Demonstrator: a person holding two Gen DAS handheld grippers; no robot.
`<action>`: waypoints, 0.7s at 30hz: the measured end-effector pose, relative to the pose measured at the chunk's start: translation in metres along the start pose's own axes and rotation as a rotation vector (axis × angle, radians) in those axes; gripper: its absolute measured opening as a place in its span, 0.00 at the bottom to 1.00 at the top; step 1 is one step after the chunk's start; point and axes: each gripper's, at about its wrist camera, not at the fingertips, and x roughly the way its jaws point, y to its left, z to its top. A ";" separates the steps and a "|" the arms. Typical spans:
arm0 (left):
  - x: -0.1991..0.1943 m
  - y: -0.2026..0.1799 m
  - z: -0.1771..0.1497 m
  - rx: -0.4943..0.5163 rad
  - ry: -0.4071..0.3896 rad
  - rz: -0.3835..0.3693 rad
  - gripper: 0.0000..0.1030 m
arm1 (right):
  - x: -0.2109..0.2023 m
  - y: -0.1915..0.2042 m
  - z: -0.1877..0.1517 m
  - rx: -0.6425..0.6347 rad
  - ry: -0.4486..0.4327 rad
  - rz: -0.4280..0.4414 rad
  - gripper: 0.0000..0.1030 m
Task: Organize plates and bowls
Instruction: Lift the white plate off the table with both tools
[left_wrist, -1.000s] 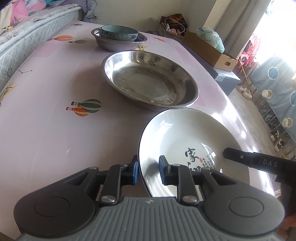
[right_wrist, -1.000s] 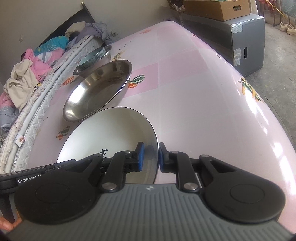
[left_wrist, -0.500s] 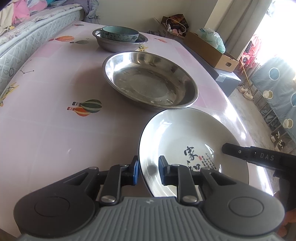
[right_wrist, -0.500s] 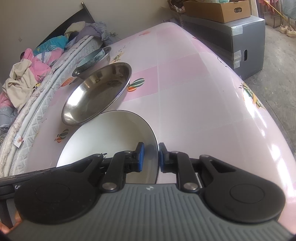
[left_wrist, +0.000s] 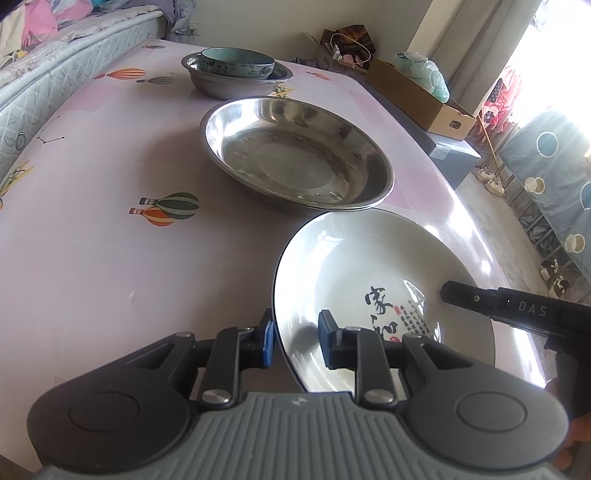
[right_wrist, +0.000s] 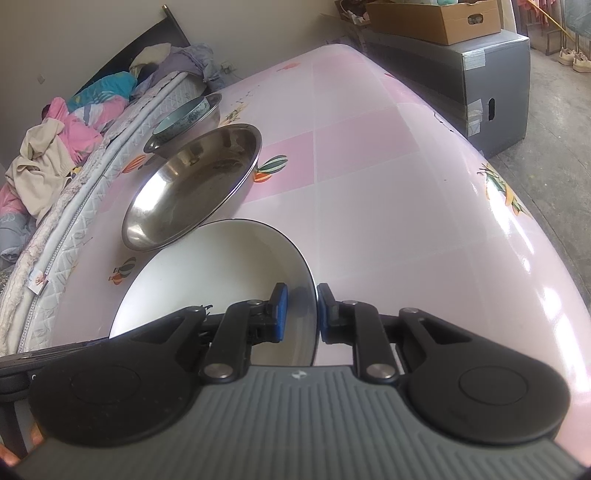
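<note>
On the pink surface (left_wrist: 92, 266), both grippers' fingers clamp the white plate (left_wrist: 369, 266): left gripper (left_wrist: 293, 341) and right gripper (right_wrist: 299, 314) on opposite rims.

Glossy white ceramic plate (left_wrist: 373, 266); shiny metal basin (left_wrist: 295, 151); glossy pink tablecloth (left_wrist: 92, 240); matt cardboard box (right_wrist: 436, 16).

"DAS" on right claw (left_wrist: 517, 308), black calligraphy on white plate (left_wrist: 369, 258)

Black tongs (left_wrist: 293, 339), blue pads (silver screws), ribbed grey housing
</note>
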 end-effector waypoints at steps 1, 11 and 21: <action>0.000 0.000 0.000 0.000 0.000 0.000 0.23 | 0.000 0.000 0.000 0.000 0.000 0.000 0.16; 0.001 -0.005 -0.001 0.018 -0.008 0.009 0.30 | 0.002 0.003 -0.002 -0.006 -0.002 0.001 0.19; 0.004 -0.021 -0.002 0.067 0.017 -0.005 0.33 | -0.002 -0.008 0.002 0.014 -0.002 -0.023 0.20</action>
